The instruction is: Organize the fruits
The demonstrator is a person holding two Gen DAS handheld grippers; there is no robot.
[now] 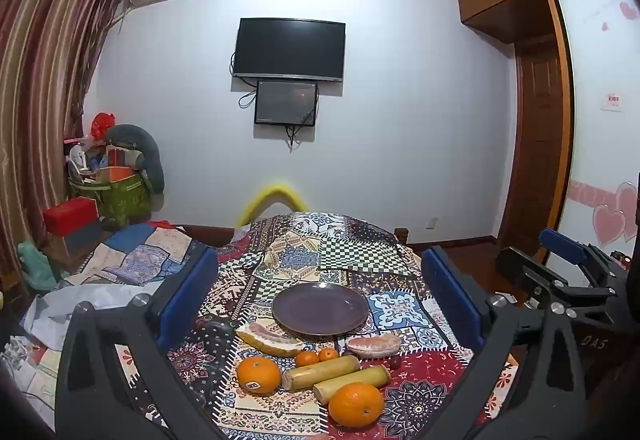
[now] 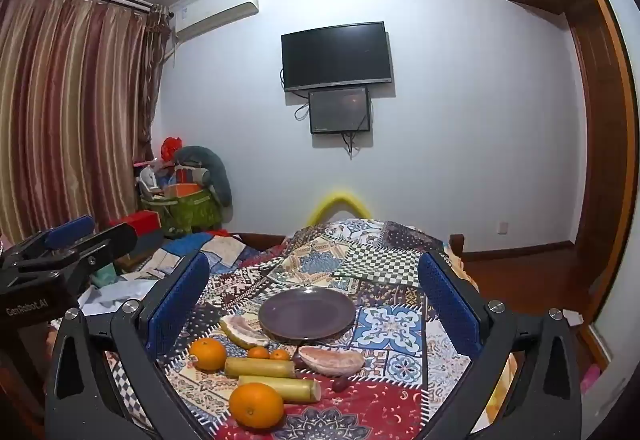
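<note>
A dark purple plate (image 1: 320, 307) (image 2: 307, 313) lies empty on the patchwork cloth. In front of it lie two pomelo wedges (image 1: 269, 340) (image 1: 374, 344), two small tangerines (image 1: 307, 358), two sugarcane pieces (image 1: 322, 371) (image 2: 260, 366), two large oranges (image 1: 259, 374) (image 1: 356, 404) and dark grapes (image 1: 394, 361). My left gripper (image 1: 320, 300) is open and empty, held above the fruit. My right gripper (image 2: 310, 304) is open and empty too, beside it on the right; it shows in the left wrist view (image 1: 560, 272).
The table's patchwork cloth (image 1: 360, 252) runs back to a yellow chair back (image 1: 276, 199). A bed with papers (image 1: 100, 280) is left of the table. Boxes and bags (image 1: 108, 191) stand by the curtain. A TV (image 1: 289, 49) hangs on the far wall.
</note>
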